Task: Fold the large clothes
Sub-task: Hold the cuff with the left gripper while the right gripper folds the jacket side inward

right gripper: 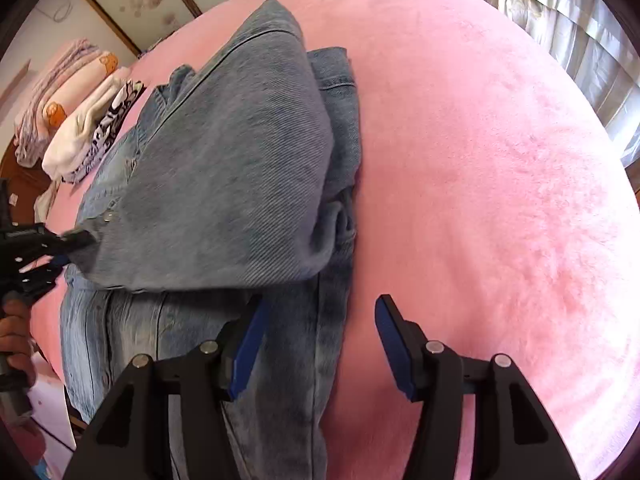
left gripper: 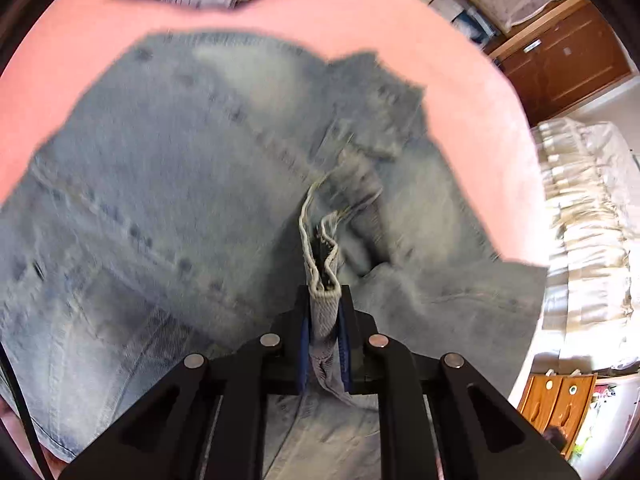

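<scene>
- Pinching a bunched hem of the denim jacket (left gripper: 168, 168), left gripper (left gripper: 324, 312) has its jaws closed tight on the cloth; thick seam edge pokes out past the tips.
- Right gripper (right gripper: 320, 344) is wide open, nothing between the pads, hovering over the jacket's near edge where it meets the pink blanket (right gripper: 500, 180).
- Jacket lies on the blanket, mostly spread; one panel is lifted and draped over the rest, pulled toward the left gripper's side in the right wrist view.
- Risk: grip is on a small wad near the tips, so heavy denim could slip out mid-fold if pulled fast.
- Risk: only one corner is held, so the fold may land skewed or bunch the layer under it; right gripper isn't pinning anything.
- Risk: dragging may shift the whole jacket toward the folded clothes pile (right gripper: 92, 128) at the blanket's far side.
- Writing: no readable labels or brands; black-and-white print on the pile is too blurred to read; left view is motion-blurred.
</scene>
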`<action>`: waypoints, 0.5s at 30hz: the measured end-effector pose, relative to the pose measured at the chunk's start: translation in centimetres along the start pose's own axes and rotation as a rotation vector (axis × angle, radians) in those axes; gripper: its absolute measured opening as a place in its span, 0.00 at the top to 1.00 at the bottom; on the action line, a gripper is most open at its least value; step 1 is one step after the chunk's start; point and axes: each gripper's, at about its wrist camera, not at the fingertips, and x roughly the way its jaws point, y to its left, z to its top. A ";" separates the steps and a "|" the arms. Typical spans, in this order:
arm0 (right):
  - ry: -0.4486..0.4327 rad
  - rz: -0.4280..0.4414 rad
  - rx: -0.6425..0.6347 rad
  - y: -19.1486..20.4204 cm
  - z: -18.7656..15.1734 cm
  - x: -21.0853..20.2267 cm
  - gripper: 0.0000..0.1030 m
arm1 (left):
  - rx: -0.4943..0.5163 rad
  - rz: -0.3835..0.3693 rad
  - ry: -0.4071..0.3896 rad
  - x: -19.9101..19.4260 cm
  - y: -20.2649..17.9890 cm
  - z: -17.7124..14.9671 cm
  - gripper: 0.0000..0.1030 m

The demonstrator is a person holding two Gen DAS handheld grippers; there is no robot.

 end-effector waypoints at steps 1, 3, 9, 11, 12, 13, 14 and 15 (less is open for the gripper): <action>-0.009 0.010 0.018 -0.3 0.1 0.2 0.46 | 0.014 -0.006 -0.027 -0.8 -0.6 0.6 0.91; -0.026 0.032 0.055 -0.8 0.5 0.6 0.46 | 0.037 -0.012 -0.075 -2.4 -1.7 1.7 0.91; -0.072 0.039 0.062 -1.4 1.5 2.2 0.46 | 0.078 -0.053 -0.182 -6.2 -4.8 5.2 0.91; -0.078 0.033 0.012 -0.8 1.9 2.7 0.46 | 0.081 -0.081 -0.210 -7.2 -5.5 6.1 0.91; -0.079 0.023 -0.012 -0.5 2.0 3.0 0.46 | 0.082 -0.089 -0.217 -7.6 -5.8 6.4 0.91; -0.086 0.010 -0.042 -0.1 2.1 3.2 0.46 | 0.087 -0.097 -0.229 -8.1 -6.2 6.8 0.91; -0.093 0.001 -0.061 0.1 2.2 3.3 0.46 | 0.085 -0.102 -0.243 -8.5 -6.5 7.1 0.91; -0.096 -0.005 -0.075 0.3 2.3 3.5 0.46 | 0.083 -0.111 -0.257 -8.9 -6.7 7.4 0.91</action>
